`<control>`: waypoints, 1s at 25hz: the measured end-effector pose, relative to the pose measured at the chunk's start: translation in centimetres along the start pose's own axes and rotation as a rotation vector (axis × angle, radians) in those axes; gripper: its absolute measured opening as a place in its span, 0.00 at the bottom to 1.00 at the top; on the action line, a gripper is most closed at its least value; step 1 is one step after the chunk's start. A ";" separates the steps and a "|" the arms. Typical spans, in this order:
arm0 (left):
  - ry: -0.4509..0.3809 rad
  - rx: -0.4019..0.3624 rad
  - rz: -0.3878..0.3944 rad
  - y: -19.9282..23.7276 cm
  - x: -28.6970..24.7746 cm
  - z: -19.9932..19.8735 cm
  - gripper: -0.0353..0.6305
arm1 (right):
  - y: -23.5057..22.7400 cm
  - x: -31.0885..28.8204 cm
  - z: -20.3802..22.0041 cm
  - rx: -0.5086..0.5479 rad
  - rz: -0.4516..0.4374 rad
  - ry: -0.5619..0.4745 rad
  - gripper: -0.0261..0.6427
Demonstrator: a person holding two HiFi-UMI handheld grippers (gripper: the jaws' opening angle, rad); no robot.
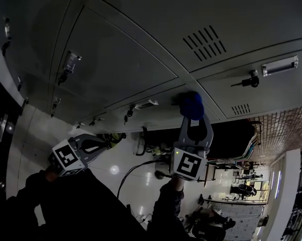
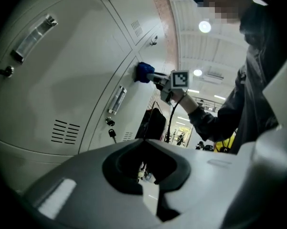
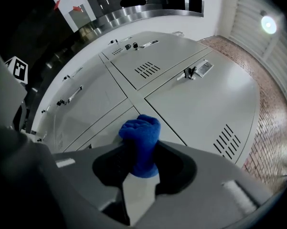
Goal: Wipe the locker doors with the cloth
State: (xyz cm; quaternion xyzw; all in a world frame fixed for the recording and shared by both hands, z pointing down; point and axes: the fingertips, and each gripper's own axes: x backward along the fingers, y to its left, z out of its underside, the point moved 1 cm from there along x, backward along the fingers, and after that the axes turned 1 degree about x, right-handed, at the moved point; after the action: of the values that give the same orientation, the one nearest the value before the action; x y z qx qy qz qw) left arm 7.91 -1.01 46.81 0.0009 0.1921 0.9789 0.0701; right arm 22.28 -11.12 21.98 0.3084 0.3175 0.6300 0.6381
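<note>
At the seam (image 3: 129, 93) between locker doors (image 1: 125, 59), the right gripper (image 1: 193, 117) clamps the blue cloth (image 1: 192, 104), pressed on metal; the left gripper (image 1: 104, 142) hangs closed, empty. Pushing hard could pull the bunched cloth from the jaws.

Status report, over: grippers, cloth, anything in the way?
Right gripper shut on blue cloth, cloth against lockers. Left gripper shut, empty, held off. Door handle beside cloth, nothing blocking.

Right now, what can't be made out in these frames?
- Whether the blue cloth touches the locker doors: the cloth itself covers the contact, head and right gripper views.
- Print in the label holder: too small, head view.
- Leftmost lockers: cut by head view's edge, dark.
</note>
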 end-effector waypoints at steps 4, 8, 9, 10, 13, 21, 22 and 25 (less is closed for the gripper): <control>-0.003 0.012 -0.013 0.6 0.1 0.2 0.02 | 1.6 -0.3 1.0 -0.019 -0.027 0.002 0.22; 0.007 0.013 -0.008 0.7 -0.3 0.4 0.02 | 3.8 -0.4 2.9 -0.032 -0.071 0.032 0.22; 0.012 0.012 -0.005 0.7 -0.5 0.4 0.02 | 4.3 -0.4 3.4 -0.037 -0.079 0.039 0.22; 0.017 0.011 -0.001 0.7 -0.6 0.5 0.02 | 4.8 -0.4 3.9 -0.043 -0.087 0.047 0.22; 0.026 0.010 0.009 0.7 -1.1 0.6 0.02 | 6.1 -0.3 5.9 -0.071 -0.112 0.088 0.22; 0.057 0.025 0.028 0.7 -2.2 1.4 0.02 | 9.8 -0.5 9.9 -0.137 -0.176 0.149 0.22; 0.061 0.026 0.030 0.7 -2.3 1.5 0.02 | 10.3 -0.5 10.5 -0.141 -0.183 0.158 0.22; 0.070 0.031 0.035 0.8 -2.8 1.8 0.02 | 11.9 -0.5 11.9 -0.149 -0.219 0.184 0.22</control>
State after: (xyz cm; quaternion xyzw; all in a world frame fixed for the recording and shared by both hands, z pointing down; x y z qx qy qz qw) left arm 10.62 -1.42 48.82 -0.0290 0.2095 0.9763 0.0463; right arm 24.46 -11.37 38.69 0.1648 0.3589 0.6038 0.6924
